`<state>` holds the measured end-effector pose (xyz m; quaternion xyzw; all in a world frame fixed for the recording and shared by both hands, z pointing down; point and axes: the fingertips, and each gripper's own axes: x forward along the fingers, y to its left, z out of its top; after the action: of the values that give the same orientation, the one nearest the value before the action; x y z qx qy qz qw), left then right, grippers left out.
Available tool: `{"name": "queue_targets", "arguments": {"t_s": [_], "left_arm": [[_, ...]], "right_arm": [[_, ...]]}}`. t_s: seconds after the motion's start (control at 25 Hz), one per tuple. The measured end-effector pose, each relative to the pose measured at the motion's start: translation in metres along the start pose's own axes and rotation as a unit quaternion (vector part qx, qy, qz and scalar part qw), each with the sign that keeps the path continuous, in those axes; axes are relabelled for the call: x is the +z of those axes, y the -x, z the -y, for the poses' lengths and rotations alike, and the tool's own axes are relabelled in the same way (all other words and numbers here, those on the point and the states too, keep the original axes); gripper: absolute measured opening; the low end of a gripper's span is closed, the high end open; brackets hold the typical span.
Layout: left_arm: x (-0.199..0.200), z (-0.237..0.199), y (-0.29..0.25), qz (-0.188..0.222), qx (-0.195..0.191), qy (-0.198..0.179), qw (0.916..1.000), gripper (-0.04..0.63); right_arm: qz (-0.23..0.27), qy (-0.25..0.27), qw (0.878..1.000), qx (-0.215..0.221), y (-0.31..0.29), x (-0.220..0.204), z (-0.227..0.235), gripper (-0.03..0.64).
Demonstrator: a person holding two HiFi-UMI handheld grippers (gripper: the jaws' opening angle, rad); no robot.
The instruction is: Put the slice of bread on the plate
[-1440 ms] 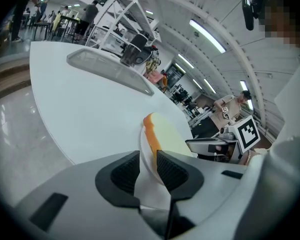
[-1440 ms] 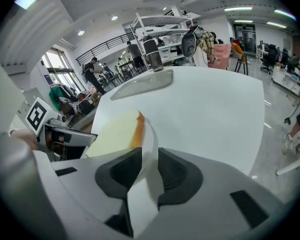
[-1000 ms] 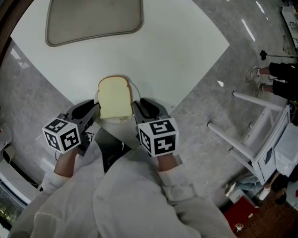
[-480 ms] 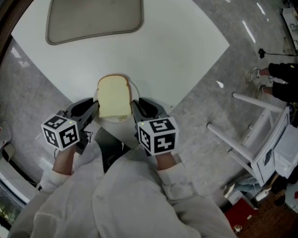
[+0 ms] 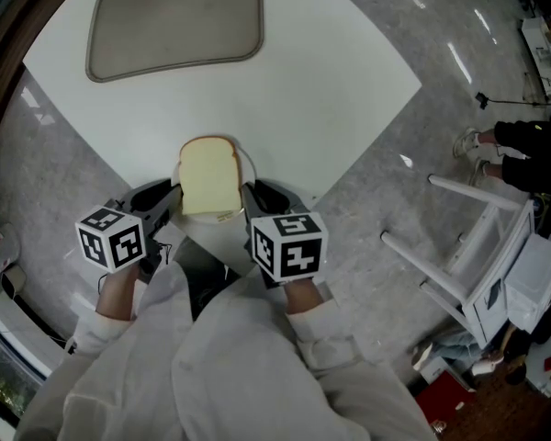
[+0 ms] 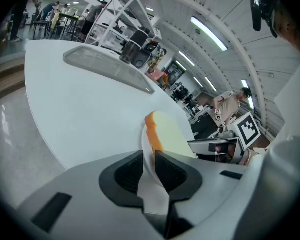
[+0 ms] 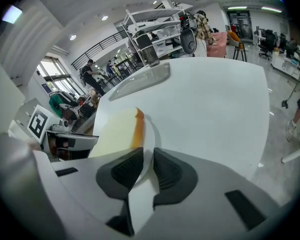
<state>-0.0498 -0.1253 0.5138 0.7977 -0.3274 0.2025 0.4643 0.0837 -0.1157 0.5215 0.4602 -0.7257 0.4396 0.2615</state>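
A pale slice of bread (image 5: 209,178) with a brown crust lies flat on a white plate (image 5: 251,167) at the near corner of the white table (image 5: 312,81). My left gripper (image 5: 172,202) is shut on the plate's left rim. My right gripper (image 5: 250,200) is shut on its right rim. In the left gripper view the plate's rim (image 6: 150,151) runs between the shut jaws of the left gripper (image 6: 149,165), with the bread (image 6: 167,134) just beyond. The right gripper view shows the rim (image 7: 149,136) pinched by the right gripper (image 7: 147,166), beside the bread (image 7: 117,131).
A beige tray (image 5: 174,21) with a grey rim lies at the table's far side. On the grey floor to the right stand a white frame (image 5: 477,255) and a person's shoes (image 5: 468,141). The person's white sleeves fill the bottom of the head view.
Both grippers, with the plate and bread between them, have drifted slightly left. Both grips are unchanged.
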Motion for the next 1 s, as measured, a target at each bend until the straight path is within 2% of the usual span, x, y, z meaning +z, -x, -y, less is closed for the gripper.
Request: {"name": "queue_targets", "arguments": {"t_s": [0.24,0.68,1.0], "left_arm": [[0.003,0.006,-0.002,0.014,0.000,0.004,0.9999,0.077],[-0.015,0.031,0.013,0.059,0.026,0.024,0.9976,0.077],[-0.022,0.041,0.029,0.094,0.041,0.020,0.9945,0.077]], "right_arm": [[0.006,-0.003,1.000,0.000,0.002,0.005,0.006,0.066],[0.005,0.013,0.999,0.042,0.028,-0.007,0.002,0.063],[-0.001,0.035,0.998,0.060,0.039,-0.016,-0.007,0.063]]}}
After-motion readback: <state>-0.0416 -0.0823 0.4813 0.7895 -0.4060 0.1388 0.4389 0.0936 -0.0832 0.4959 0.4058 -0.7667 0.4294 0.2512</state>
